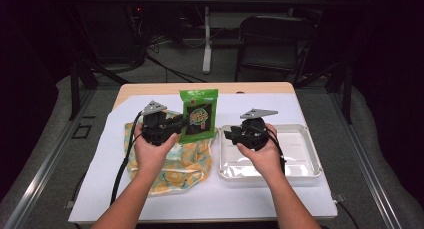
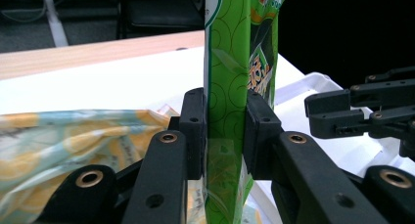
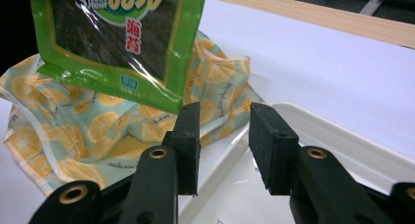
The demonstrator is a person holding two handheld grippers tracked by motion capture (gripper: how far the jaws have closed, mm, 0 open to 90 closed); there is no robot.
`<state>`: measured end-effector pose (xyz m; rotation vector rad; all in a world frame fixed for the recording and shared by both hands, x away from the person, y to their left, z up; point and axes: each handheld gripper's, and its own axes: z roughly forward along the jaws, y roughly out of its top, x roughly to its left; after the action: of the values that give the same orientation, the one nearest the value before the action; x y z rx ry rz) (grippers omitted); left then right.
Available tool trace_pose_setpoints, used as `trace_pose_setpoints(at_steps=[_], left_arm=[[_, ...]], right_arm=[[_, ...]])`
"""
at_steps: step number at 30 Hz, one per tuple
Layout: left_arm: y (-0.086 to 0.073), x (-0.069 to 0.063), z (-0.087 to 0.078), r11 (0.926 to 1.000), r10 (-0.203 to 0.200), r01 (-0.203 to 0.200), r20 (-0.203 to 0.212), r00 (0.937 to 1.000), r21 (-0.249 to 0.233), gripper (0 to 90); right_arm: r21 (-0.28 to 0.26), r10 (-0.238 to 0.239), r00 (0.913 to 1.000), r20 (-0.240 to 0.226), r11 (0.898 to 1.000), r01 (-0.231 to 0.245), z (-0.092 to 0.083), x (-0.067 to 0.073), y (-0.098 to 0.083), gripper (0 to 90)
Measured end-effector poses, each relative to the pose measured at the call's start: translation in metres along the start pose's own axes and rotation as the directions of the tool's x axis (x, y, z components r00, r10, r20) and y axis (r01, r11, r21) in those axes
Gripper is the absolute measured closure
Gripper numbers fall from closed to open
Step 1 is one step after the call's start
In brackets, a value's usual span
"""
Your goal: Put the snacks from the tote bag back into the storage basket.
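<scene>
A green snack packet [image 1: 199,114] hangs upright above the table, and my left gripper [image 1: 181,123] is shut on its left edge. In the left gripper view the packet [image 2: 230,77] is pinched between the two jaws, the gripper [image 2: 224,131] closed tight on the film. The packet [image 3: 117,38] hangs above a lemon-print cloth bag [image 3: 88,136] in the right gripper view. My right gripper [image 3: 222,141] is open with nothing between its jaws, over the left part of the white tray [image 3: 342,141]. From above, the right gripper [image 1: 231,135] sits just right of the packet.
The lemon-print bag [image 1: 172,164] lies on the white table cover [image 1: 100,159], left of the white tray [image 1: 305,164]. A wooden table edge [image 1: 150,88] runs along the back. A dark chair [image 1: 272,39] and cables stand beyond the table.
</scene>
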<state>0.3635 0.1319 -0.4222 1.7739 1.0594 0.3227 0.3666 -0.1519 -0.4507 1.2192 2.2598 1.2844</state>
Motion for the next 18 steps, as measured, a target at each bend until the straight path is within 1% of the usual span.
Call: trace_pose_setpoints(at_steps=[3, 8, 10, 11, 12, 15, 16, 18], left_arm=[[-0.002, -0.003, 0.008, 1.0000, -0.007, 0.007, 0.009, 0.9999, 0.002, 74.0], [-0.004, -0.010, 0.020, 0.9999, 0.003, -0.003, 0.021, 0.9998, 0.017, 73.9], [-0.005, -0.012, 0.024, 0.9997, 0.002, -0.002, 0.030, 0.9995, 0.024, 73.9], [-0.006, -0.013, 0.025, 0.9996, 0.007, -0.008, 0.033, 0.9994, 0.025, 73.9], [-0.007, -0.015, 0.026, 0.9995, 0.009, -0.010, 0.041, 0.9991, 0.030, 73.9], [-0.010, -0.019, 0.030, 0.9995, 0.014, -0.015, 0.044, 0.9989, 0.026, 73.9], [-0.010, -0.020, 0.030, 0.9992, 0.018, -0.020, 0.048, 0.9987, 0.035, 73.9], [-0.012, -0.021, 0.032, 0.9993, 0.019, -0.020, 0.052, 0.9985, 0.031, 73.9]], right_arm=[[0.006, 0.001, 1.0000, 0.006, 1.000, -0.001, -0.001, -0.003, -0.001, 65.0], [0.006, 0.011, 0.9999, -0.011, 1.000, -0.011, 0.000, -0.004, -0.004, 64.4], [0.007, 0.019, 0.9997, -0.015, 1.000, -0.019, -0.001, -0.006, -0.005, 64.2], [0.011, 0.023, 0.9996, -0.017, 1.000, -0.023, -0.001, -0.007, -0.005, 64.2], [-0.003, 0.030, 0.9993, -0.020, 1.000, -0.030, -0.001, -0.007, -0.006, 64.2], [-0.010, 0.044, 0.9983, -0.038, 0.999, -0.044, -0.002, -0.009, -0.006, 63.9], [-0.016, 0.051, 0.9978, -0.043, 0.999, -0.052, -0.001, -0.009, -0.007, 63.9], [-0.008, 0.047, 0.9980, -0.043, 0.999, -0.047, -0.001, -0.010, -0.008, 63.9]])
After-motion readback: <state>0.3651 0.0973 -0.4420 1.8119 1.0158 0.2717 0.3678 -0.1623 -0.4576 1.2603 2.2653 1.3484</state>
